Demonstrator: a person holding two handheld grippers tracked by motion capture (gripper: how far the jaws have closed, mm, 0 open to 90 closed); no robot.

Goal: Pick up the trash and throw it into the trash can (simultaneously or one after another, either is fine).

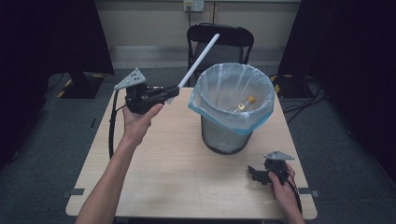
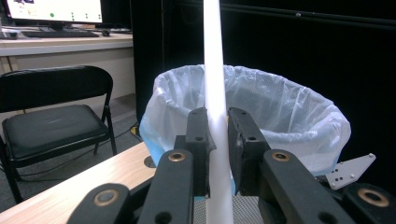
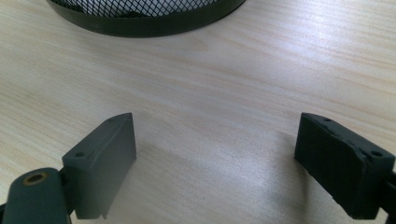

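Left hand-held gripper (image 1: 169, 94) clamps white rod (image 1: 200, 59) near low end; rod stiff, light, slippery, pointing 1 o'clock over bin (image 1: 232, 122). Right hand-held gripper (image 3: 224, 163) wide open, empty.

The bin (image 1: 232, 114) stands on the surface (image 1: 177, 163), right of its middle and toward the far edge, with a small bottle (image 1: 244, 103) inside it. A chair (image 1: 219, 42) sits behind the surface. The left gripper (image 1: 173, 91) is left of the bin, its stick (image 1: 198, 60) slanting up over the far edge. The right gripper (image 1: 252, 172) rests near the bin's front right.
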